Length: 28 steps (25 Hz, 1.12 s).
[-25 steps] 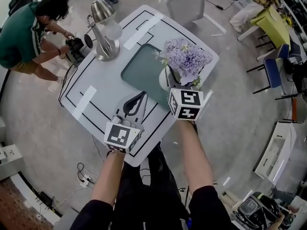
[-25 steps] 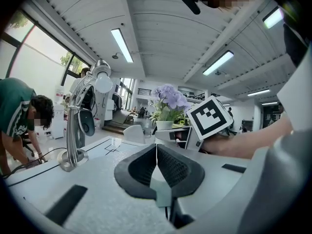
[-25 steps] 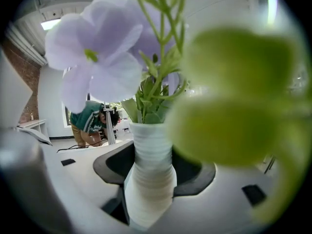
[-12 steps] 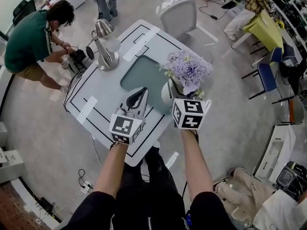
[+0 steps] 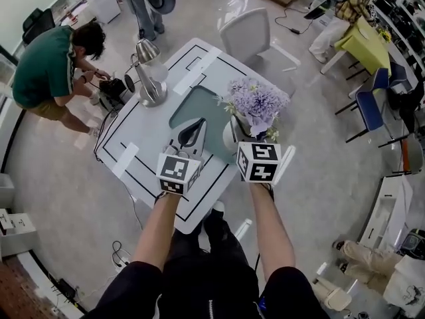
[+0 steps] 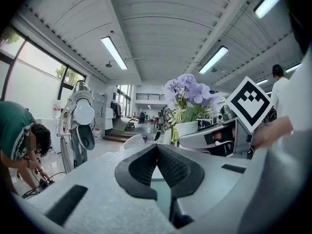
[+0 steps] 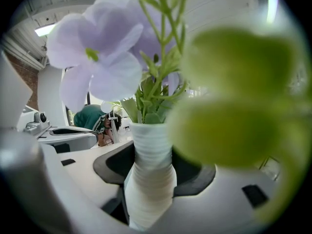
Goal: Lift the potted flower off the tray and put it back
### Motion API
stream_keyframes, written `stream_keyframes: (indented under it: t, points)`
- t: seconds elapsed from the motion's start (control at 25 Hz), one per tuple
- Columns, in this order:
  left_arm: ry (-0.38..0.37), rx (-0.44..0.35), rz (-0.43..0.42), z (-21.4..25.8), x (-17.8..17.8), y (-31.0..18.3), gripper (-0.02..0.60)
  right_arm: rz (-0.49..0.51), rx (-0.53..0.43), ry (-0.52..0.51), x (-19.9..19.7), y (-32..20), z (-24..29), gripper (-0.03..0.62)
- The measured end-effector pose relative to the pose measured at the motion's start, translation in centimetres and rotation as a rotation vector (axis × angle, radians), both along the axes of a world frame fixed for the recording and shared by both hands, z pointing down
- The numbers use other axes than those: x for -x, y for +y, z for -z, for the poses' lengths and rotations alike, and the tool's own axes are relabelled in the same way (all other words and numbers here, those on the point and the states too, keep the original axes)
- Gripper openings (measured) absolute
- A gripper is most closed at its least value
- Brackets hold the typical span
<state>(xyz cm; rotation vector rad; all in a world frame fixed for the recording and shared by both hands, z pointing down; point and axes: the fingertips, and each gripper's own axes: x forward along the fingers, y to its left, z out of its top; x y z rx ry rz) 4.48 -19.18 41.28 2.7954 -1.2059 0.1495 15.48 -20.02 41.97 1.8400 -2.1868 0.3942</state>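
In the head view, a white table marked with black lines carries a dark green tray near its middle. Taking the tray as the dial, the potted flower is at about 4 o'clock. Its white vase overlaps the tray's right-hand edge, and the lilac blooms spread out toward 3 o'clock. From above, it is not possible to tell whether the base rests on the tray or hangs clear of it.

The right gripper is clamped on the pot. In the right gripper view, the ribbed white vase stands upright between the two dark pads, which press on its sides. Green stems and pale purple petals fill the frame above it. A blurred green leaf covers the 3 o'clock side of that view.

The left gripper is at 6 o'clock from the tray's centre, with its tips over the tray's near edge. Its jaws are pressed together with nothing between them.

A chrome desk lamp stands on the table at 10 o'clock from the tray. A white chair stands on the floor at 1 o'clock. A person in a green shirt crouches on the floor beyond the table's 10 o'clock side.
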Motion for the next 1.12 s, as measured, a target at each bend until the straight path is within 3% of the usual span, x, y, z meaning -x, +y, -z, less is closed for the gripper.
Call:
stream_keyframes:
  t: [1.12]
  points:
    - [0.040, 0.000, 0.012, 0.1, 0.5, -1.4, 0.003, 0.045, -0.032, 0.004, 0.9, -0.6, -1.1, 0.233]
